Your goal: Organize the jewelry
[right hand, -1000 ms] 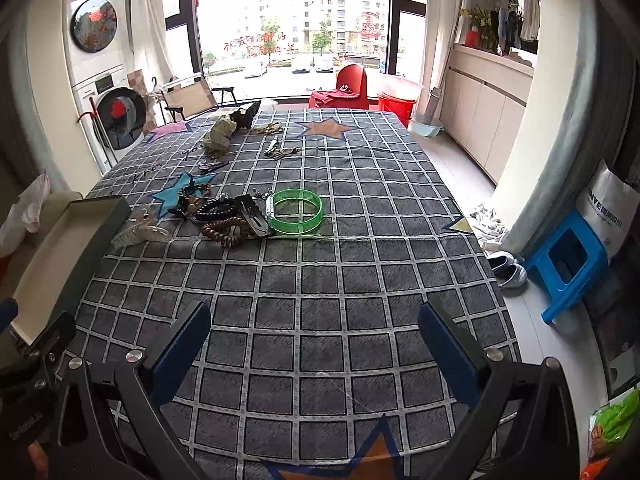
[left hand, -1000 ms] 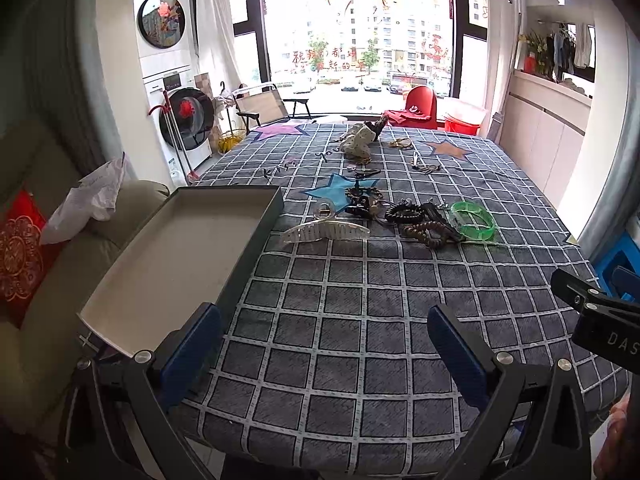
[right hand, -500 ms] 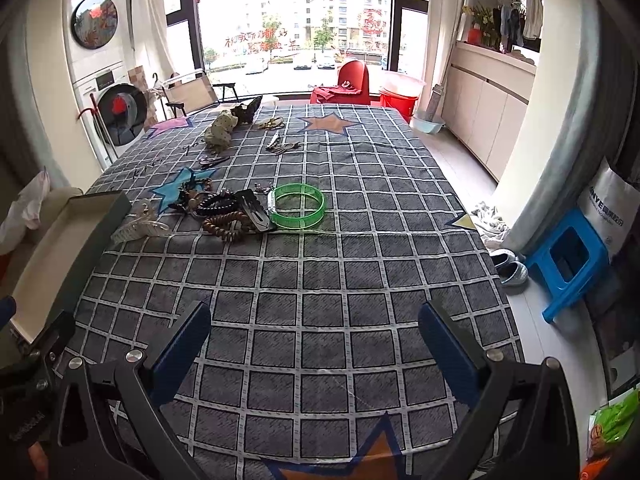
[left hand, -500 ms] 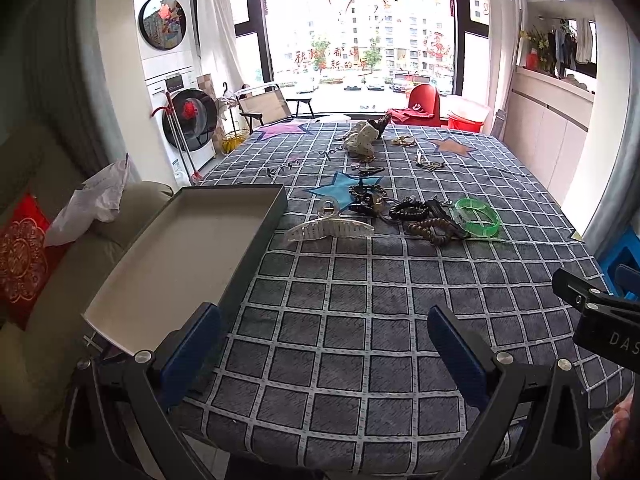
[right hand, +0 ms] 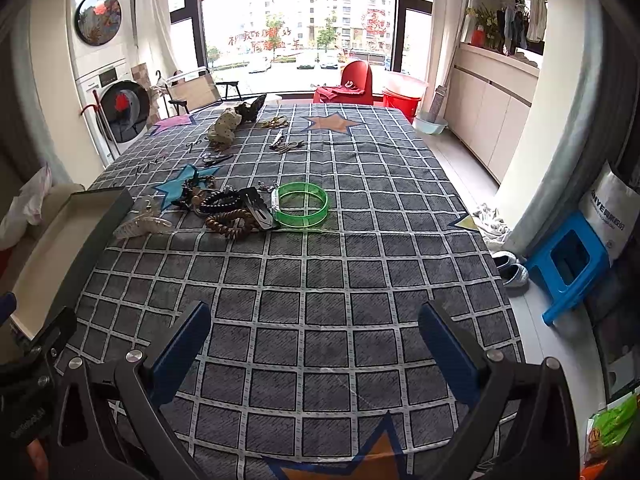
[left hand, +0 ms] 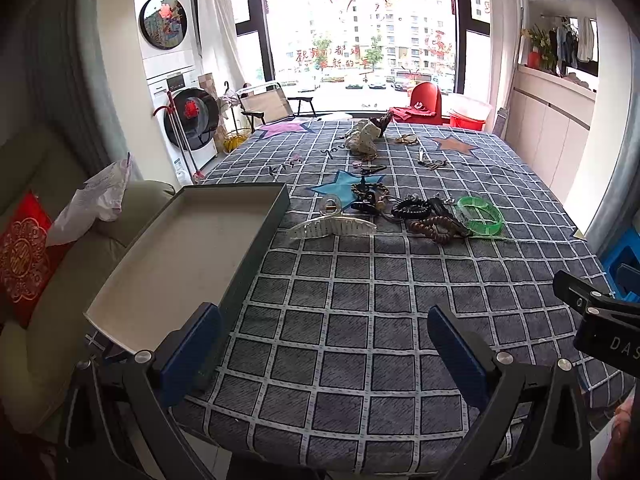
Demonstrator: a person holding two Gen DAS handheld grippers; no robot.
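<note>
Checked tablecloth (right hand: 320, 280) underneath, left gripper (left hand: 324, 344) spread wide, empty, right gripper (right hand: 316, 340) likewise.

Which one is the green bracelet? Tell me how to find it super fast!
Start at the big checked tablecloth and find the messy pile of jewelry in its middle. Go to the pile's right end, beside the brown bead bracelet and the black clip. The green bracelet is the only see-through, bright green ring there, lying flat.

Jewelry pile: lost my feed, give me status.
Left gripper and right gripper open, empty. Jewelry pile untouched mid-table, tray holds nothing. Path clear.
</note>
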